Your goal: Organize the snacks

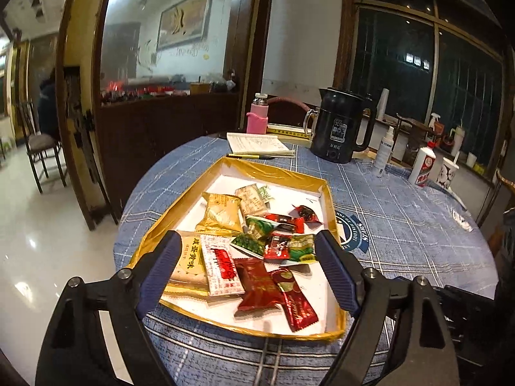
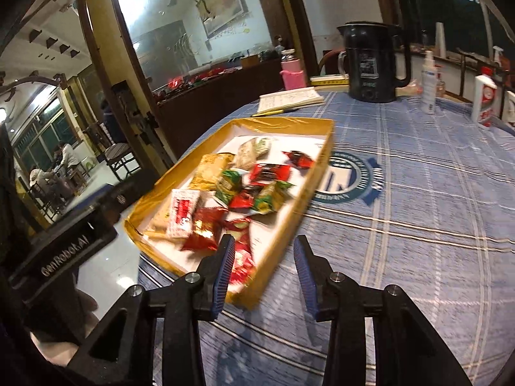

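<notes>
A shallow gold-rimmed tray [image 1: 276,169] [image 2: 317,156] with a white floor lies on the blue checked tablecloth and holds several wrapped snacks: gold packs [image 1: 222,214], green packs [image 1: 257,225], red packs [image 1: 257,284] [image 2: 206,225] and a white-and-red sachet [image 1: 222,263]. My left gripper [image 1: 248,246] hovers above the tray's near end, open wide, with nothing pinched between its blue pads. My right gripper [image 2: 262,251] is over the tray's near right corner, open partway, and its pads press on nothing. The other gripper's black body [image 2: 64,251] shows at the left in the right wrist view.
Behind the tray lie a notebook [image 1: 257,143] and a pen [image 1: 249,156]. A pink bottle [image 1: 257,115], a black kettle [image 1: 341,125], a spray bottle [image 1: 384,151], a white liquor bottle [image 1: 425,164] and a paper cup [image 1: 447,172] stand at the back. A chair [image 1: 38,141] stands beyond the table's left edge.
</notes>
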`<state>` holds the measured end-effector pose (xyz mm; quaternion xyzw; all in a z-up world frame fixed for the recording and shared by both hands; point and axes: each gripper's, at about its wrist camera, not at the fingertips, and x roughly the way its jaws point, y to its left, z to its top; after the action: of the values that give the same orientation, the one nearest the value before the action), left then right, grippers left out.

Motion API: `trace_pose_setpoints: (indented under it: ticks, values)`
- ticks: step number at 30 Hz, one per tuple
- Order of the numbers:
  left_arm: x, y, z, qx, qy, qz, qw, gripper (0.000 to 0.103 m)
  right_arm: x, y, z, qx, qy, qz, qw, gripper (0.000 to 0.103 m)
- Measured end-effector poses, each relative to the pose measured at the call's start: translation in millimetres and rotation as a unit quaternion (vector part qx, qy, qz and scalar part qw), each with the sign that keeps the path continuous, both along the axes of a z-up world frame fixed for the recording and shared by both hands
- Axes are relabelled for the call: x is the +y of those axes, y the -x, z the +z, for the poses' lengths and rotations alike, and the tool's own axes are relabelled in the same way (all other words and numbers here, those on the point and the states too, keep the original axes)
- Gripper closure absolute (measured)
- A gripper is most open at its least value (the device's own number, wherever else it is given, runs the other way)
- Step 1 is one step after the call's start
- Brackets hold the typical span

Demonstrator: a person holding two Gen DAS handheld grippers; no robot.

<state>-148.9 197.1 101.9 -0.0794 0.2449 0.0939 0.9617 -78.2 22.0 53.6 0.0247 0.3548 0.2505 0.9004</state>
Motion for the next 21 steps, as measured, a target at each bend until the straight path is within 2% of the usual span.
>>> trace_pose_setpoints:
  ticks: [7,21]
  values:
    - [-33,5,3,0.014,-0.048,0.007,0.9987,0.016,-29,15,-2,-0.003,-0.005,-0.016,1.0,0.06]
    - [-64,-2,-9,0.063,-0.068,0.004,0.9957,0.016,-47,29,-3,-0.028,-0.003,-0.011,1.0,0.056]
